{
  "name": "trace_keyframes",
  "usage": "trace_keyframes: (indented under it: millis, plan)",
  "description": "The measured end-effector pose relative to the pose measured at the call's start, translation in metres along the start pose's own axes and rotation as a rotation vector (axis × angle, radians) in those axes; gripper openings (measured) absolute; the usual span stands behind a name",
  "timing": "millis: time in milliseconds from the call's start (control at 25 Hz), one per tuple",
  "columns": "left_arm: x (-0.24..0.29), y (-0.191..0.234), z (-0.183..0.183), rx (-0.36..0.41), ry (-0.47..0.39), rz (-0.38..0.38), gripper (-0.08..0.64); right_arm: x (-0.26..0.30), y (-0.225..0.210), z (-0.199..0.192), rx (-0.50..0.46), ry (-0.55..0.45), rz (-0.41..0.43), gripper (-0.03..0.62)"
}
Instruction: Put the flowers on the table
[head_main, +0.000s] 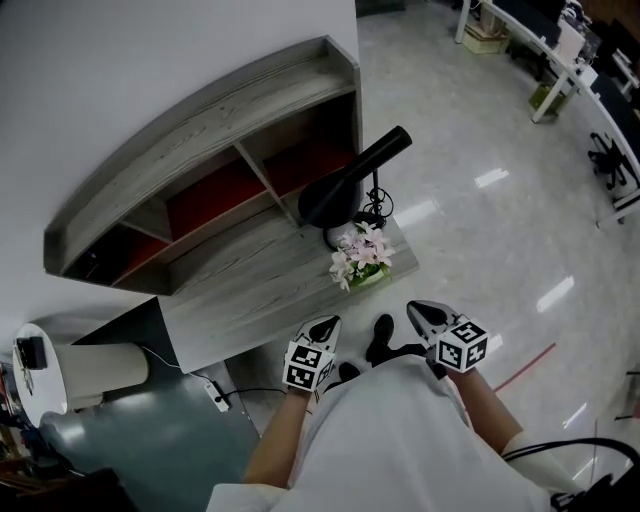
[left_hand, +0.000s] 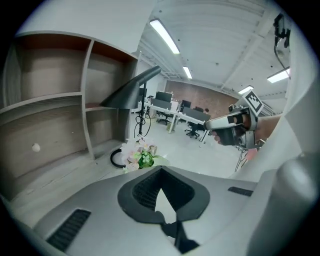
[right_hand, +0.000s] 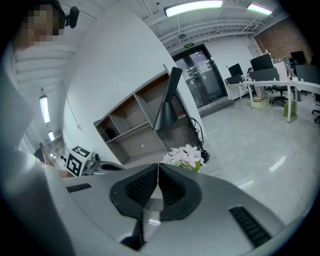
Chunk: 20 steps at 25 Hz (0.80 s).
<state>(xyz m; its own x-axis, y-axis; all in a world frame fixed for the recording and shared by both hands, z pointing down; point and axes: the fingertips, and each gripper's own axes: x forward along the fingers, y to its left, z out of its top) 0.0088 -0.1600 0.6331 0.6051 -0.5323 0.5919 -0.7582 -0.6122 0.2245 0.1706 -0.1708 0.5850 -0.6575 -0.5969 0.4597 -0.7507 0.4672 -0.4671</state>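
Glass doors (right_hand: 202, 75) beyond flowers (right_hand: 186, 156), right gripper view only

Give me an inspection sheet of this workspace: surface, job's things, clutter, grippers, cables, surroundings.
Surface: grey wooden desk, shelves at its back.
Job's things: flowers standing on the desk near its front corner.
Clutter: black lamp beside the flowers.
Grippers: left gripper and right gripper both shut, empty, short of the desk.
Cables: black cable by the lamp's foot.
Surroundings: glossy floor, office tables beyond.
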Motion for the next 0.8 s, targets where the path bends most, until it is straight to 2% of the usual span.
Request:
trace_keyframes:
  millis: [80,240,400,600,800]
  plan:
    - [-0.022,-0.009,-0.005,0.016,-0.033,-0.014,0.009,-0.006,0.014,-0.006,-0.005,-0.007,-0.007,0.020]
    - [-0.061,-0.035,-0.015,0.098,-0.087,-0.046,0.009,-0.020,0.038,-0.025,-0.016,-0.014,-0.021,0.020]
    - [-0.090,-0.054,-0.018,0.080,-0.139,-0.087,0.009,-0.031,0.063,-0.040,-0.044,-0.019,-0.024,0.020]
    - [-0.119,-0.062,-0.014,0.171,-0.204,-0.082,0.009,-0.041,0.091,-0.046,-0.140,-0.035,-0.034,0.020]
    - [-0.147,-0.079,-0.004,0.197,-0.262,-0.094,0.009,-0.058,0.110,-0.044,-0.179,-0.082,-0.040,0.018]
